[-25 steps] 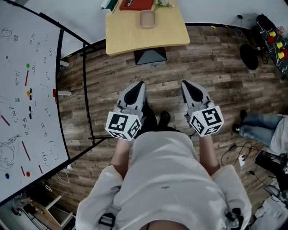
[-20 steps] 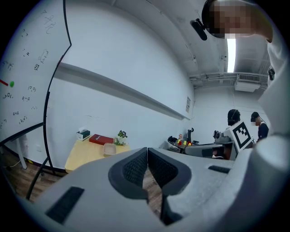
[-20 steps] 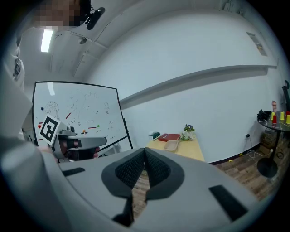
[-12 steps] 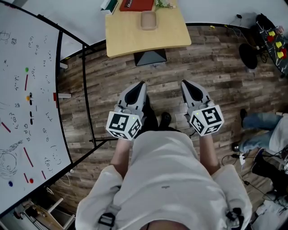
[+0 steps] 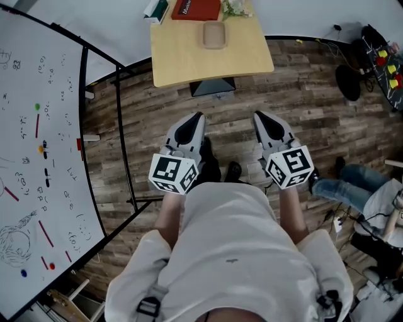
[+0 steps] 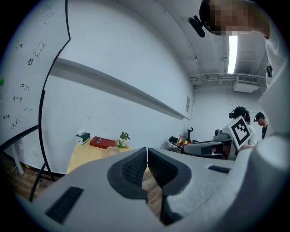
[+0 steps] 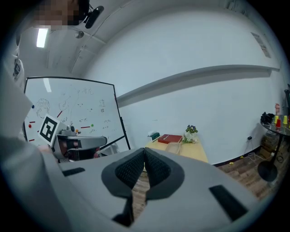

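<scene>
Both tools sit side by side in the middle of the head view, over a wood-plank floor [image 5: 302, 107]. The left gripper [image 5: 197, 118] has its jaws pressed together with nothing between them. The right gripper [image 5: 259, 117] is closed the same way and grips nothing. Well ahead of them, at the top centre of the frame, stands a table [image 5: 189, 63] with a pale yellow top, rounded corners and a dark base. On it lies a tray [image 5: 213, 34], shallow, beige and round-cornered. Along the table's far edge are a red book [image 5: 196, 9], a tissue box [image 5: 155, 9] to its left and a small plant [image 5: 234, 7] to its right. A whiteboard [image 5: 38, 157] fills the left side.
</scene>
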A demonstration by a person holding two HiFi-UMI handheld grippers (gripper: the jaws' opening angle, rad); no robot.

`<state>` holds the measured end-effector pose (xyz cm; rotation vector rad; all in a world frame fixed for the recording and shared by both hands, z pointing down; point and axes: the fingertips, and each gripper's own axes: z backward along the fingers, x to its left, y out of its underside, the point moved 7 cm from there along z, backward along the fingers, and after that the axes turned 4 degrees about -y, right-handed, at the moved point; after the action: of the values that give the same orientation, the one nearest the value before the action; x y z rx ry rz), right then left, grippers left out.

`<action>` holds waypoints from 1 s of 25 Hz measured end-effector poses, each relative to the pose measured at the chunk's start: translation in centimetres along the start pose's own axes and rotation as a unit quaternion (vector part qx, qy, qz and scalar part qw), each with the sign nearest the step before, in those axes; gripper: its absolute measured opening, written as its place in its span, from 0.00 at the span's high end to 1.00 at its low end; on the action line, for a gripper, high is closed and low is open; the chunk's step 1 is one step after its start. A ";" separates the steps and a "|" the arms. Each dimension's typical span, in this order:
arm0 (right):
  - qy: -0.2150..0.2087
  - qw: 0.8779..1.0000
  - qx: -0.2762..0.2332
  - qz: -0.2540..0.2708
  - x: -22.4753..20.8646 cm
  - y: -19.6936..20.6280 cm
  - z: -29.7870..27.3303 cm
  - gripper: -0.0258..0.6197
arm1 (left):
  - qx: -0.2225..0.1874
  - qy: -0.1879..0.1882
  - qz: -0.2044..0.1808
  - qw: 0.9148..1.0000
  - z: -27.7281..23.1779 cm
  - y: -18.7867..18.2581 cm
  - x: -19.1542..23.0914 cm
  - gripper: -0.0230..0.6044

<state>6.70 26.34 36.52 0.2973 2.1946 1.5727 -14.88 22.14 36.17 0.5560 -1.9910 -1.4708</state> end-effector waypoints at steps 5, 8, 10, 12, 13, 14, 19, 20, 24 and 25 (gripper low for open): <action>0.000 1.000 0.007 0.003 -0.5 -0.9 -2.8 0.95 | 0.000 0.006 0.001 1.000 -1.7 -0.9 2.4 0.95; 0.004 1.000 0.010 0.003 -0.9 -1.5 -4.5 0.95 | 0.003 0.011 0.000 1.000 -2.7 -1.4 3.9 0.95; 0.009 1.000 0.010 0.002 -1.1 -1.9 -5.6 0.95 | 0.005 0.015 -0.001 1.000 -3.5 -1.7 5.0 0.95; 0.014 1.000 0.010 0.001 -1.4 -2.2 -6.7 0.95 | 0.007 0.018 -0.001 1.000 -4.2 -2.0 6.1 0.95; 0.018 1.000 0.010 0.001 -1.5 -2.4 -7.2 0.95 | 0.007 0.020 -0.002 1.000 -4.5 -2.2 6.7 0.95; 0.021 1.000 0.010 0.000 -1.5 -2.6 -7.7 0.95 | 0.007 0.021 -0.003 1.000 -4.8 -2.4 7.2 0.95; 0.033 0.999 0.007 0.001 -1.5 -3.7 -10.1 0.94 | 0.008 0.026 -0.009 1.000 -6.2 -3.2 9.8 0.95; 0.035 0.999 0.007 0.002 -1.5 -3.8 -10.5 0.94 | 0.008 0.029 -0.011 0.999 -6.4 -3.4 10.2 0.95; 0.043 0.999 0.007 0.004 -1.1 -4.3 -12.2 0.93 | 0.009 0.038 -0.017 0.999 -7.2 -3.9 12.1 0.92; 0.045 0.999 0.006 0.004 -1.0 -4.4 -12.6 0.93 | 0.009 0.040 -0.018 0.999 -7.4 -4.0 12.5 0.90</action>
<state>2.20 13.73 36.02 0.2429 2.2744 1.6062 -19.13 7.71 36.60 0.6521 -1.9434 -1.4296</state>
